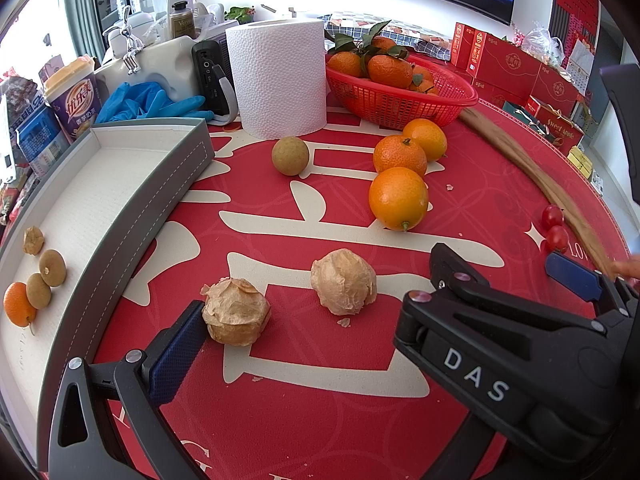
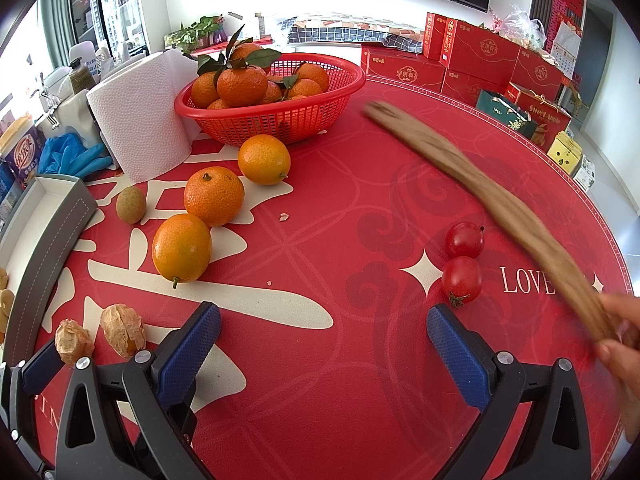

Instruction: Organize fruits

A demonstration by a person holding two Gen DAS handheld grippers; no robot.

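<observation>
Fruits lie scattered over the red worktop (image 1: 480, 184). From the left wrist view, the left tongs (image 1: 304, 344) are spread wide; the left blue pad touches one papery husked fruit (image 1: 236, 312), and a second husked fruit (image 1: 344, 282) sits just beside it, between the fingers but untouched. The right finger of these tongs is hidden behind the body of the right tongs, which crosses the lower right. Farther off, three oranges (image 1: 398, 198) cluster together, with a brownish-green round fruit (image 1: 290, 156) apart to their left. Behind stand a paper towel roll (image 1: 280, 78) and a red basket (image 1: 404, 96) heaped with leafy tangerines. The grey tray (image 1: 172, 184) on the left holds a husked fruit, two brown round fruits and a small orange near its left edge. Two cherry tomatoes (image 1: 554, 226) lie touching each other at far right, by a long blurred wooden stick (image 1: 520, 160).

From the right wrist view, the right tongs (image 2: 324, 336) are also spread wide and grip nothing; bare worktop lies between the blue pads. The cherry tomatoes (image 2: 462, 260) sit just beyond the right pad. A hand (image 2: 624, 344) at the right edge holds the blurred stick (image 2: 480, 192) slanting across the worktop. The three oranges (image 2: 212, 216), the basket (image 2: 272, 120) and the two husked fruits (image 2: 100, 334) lie to the left.
</observation>
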